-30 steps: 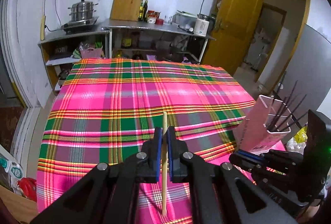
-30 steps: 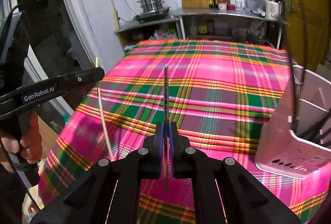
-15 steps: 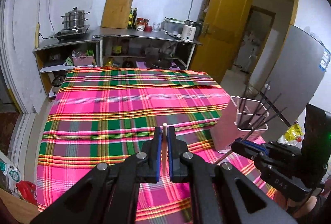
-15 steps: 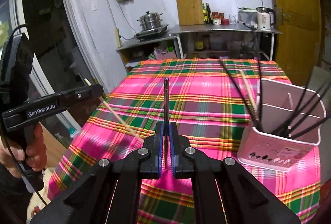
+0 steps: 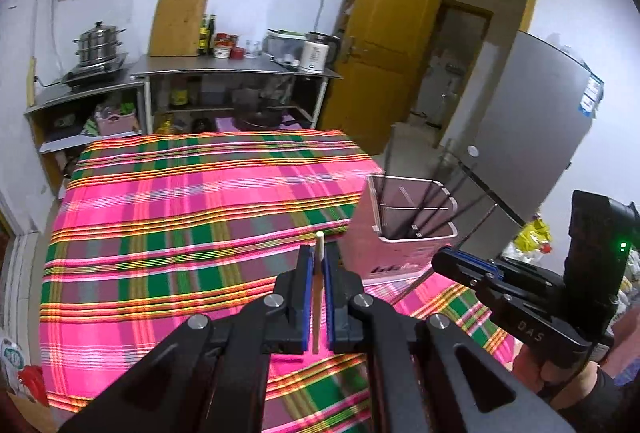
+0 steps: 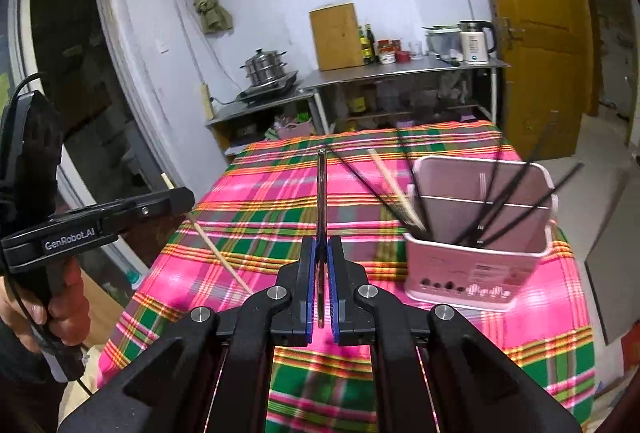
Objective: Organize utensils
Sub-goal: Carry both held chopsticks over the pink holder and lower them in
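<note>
My left gripper (image 5: pixel 316 265) is shut on a light wooden chopstick (image 5: pixel 318 253), held above the plaid tablecloth (image 5: pixel 180 217). It also shows in the right wrist view (image 6: pixel 176 197) at the left, with the chopstick (image 6: pixel 216 253) slanting down. My right gripper (image 6: pixel 320 257) is shut on a dark metal chopstick (image 6: pixel 321 193) that points forward. It shows in the left wrist view (image 5: pixel 444 259) just right of a pink utensil holder (image 5: pixel 404 249). The holder (image 6: pixel 480 265) stands at the table's right and holds several dark chopsticks (image 6: pixel 516 201) and a wooden one (image 6: pixel 396 189).
Behind the table stand a steel counter (image 5: pixel 236 67) with a kettle (image 5: pixel 316 53), bottles and a cutting board (image 5: pixel 180 21), and a stove shelf with a steamer pot (image 5: pixel 98 45). A yellow door (image 5: pixel 388 33) and a grey fridge (image 5: pixel 520 137) are at the right.
Both grippers have risen and pulled back from the table while keeping their chopsticks. The pink holder now sits farther from the right gripper and nearer the middle of the left view.
</note>
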`<state>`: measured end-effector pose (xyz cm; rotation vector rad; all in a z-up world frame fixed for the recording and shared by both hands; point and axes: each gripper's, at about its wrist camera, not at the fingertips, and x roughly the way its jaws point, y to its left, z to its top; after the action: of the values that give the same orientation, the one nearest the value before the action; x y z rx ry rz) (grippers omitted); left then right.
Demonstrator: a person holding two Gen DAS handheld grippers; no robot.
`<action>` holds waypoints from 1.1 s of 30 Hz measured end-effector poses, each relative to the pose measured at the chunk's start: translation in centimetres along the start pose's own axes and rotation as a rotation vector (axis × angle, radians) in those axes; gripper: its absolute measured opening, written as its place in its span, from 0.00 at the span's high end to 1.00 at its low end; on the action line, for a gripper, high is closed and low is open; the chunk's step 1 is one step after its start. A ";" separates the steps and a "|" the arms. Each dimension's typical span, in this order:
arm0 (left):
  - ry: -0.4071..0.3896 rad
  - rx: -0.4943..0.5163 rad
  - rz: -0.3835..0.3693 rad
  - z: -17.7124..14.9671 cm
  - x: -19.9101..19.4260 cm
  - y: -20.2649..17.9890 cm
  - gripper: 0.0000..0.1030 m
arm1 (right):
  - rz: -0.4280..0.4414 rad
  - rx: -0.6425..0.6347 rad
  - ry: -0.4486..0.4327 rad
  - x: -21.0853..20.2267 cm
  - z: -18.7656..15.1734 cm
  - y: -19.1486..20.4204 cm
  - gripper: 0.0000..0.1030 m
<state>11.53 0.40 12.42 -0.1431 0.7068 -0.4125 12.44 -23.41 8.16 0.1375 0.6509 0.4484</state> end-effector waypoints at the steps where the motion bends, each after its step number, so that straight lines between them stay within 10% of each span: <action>1: 0.002 0.001 -0.014 0.2 0.1 -0.4 0.94 | -0.007 0.010 -0.007 -0.3 0.1 -0.5 0.94; 33: -0.067 0.072 -0.137 10.1 7.9 -8.5 0.94 | -0.177 0.104 -0.158 -1.7 5.7 -8.6 0.94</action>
<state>20.83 -10.73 17.51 -0.1369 0.6171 -0.5611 17.82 -31.77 11.33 0.2097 0.5259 0.2308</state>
